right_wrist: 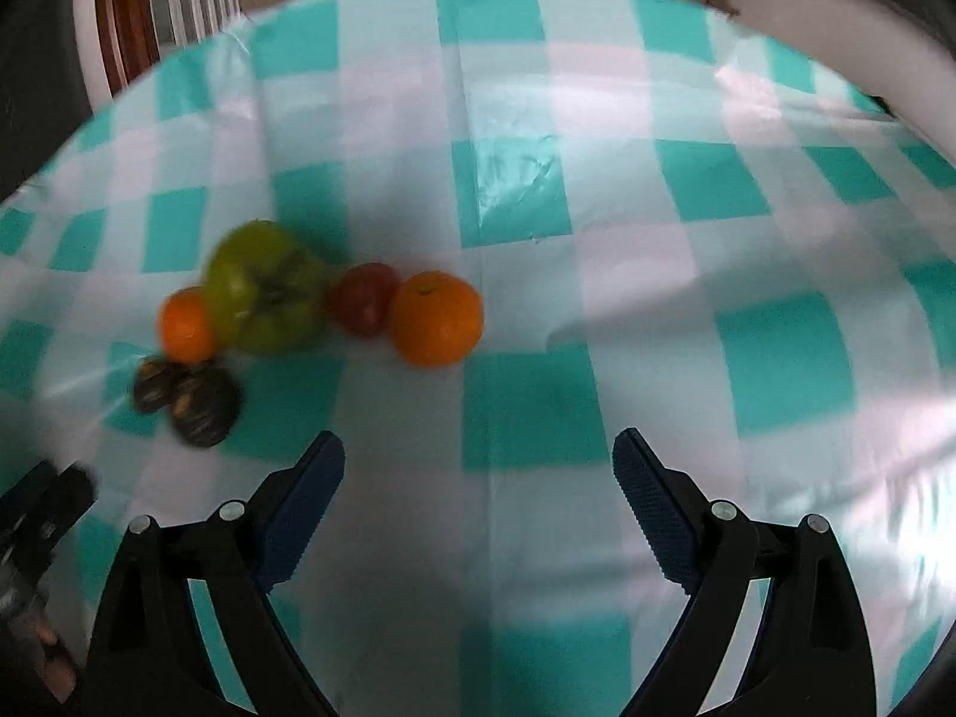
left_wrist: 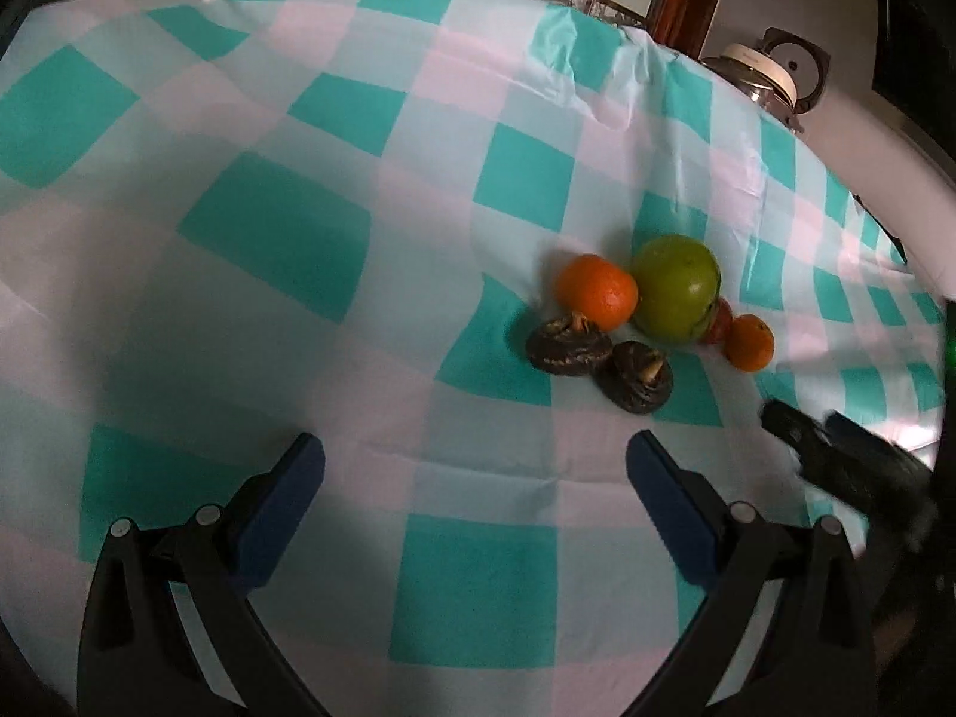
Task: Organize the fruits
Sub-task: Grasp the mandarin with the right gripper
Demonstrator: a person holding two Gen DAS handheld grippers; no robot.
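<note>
The left tongs (left_wrist: 475, 454) stand spread wide at the bottom of the left wrist view, blue pads facing each other with nothing between them, held above the checked cloth (left_wrist: 287, 227) on the counter; the right tongs (right_wrist: 478, 454) are likewise spread and empty at the bottom of the right wrist view. Just beyond the left tongs, right of centre in that frame, the fruits lie in one tight cluster; nearest are two dark, ridged fruits (left_wrist: 597, 364) touching each other; behind them sits an orange (left_wrist: 596, 291) pressed against a large green fruit (left_wrist: 677, 288); a small red fruit (left_wrist: 719, 322) peeks out at the green one's lower right, and a second orange (left_wrist: 749, 342) lies just beside it. In the right wrist view the same cluster sits left of centre, blurred; the green fruit (right_wrist: 266, 290) is in the middle, with the red fruit (right_wrist: 364, 299) and an orange (right_wrist: 437, 318) to its right. At the lower right edge of the left view the other tongs show as a dark blurred shape; a glass kettle (left_wrist: 771, 80) stands past the counter's edge at the upper right.
</note>
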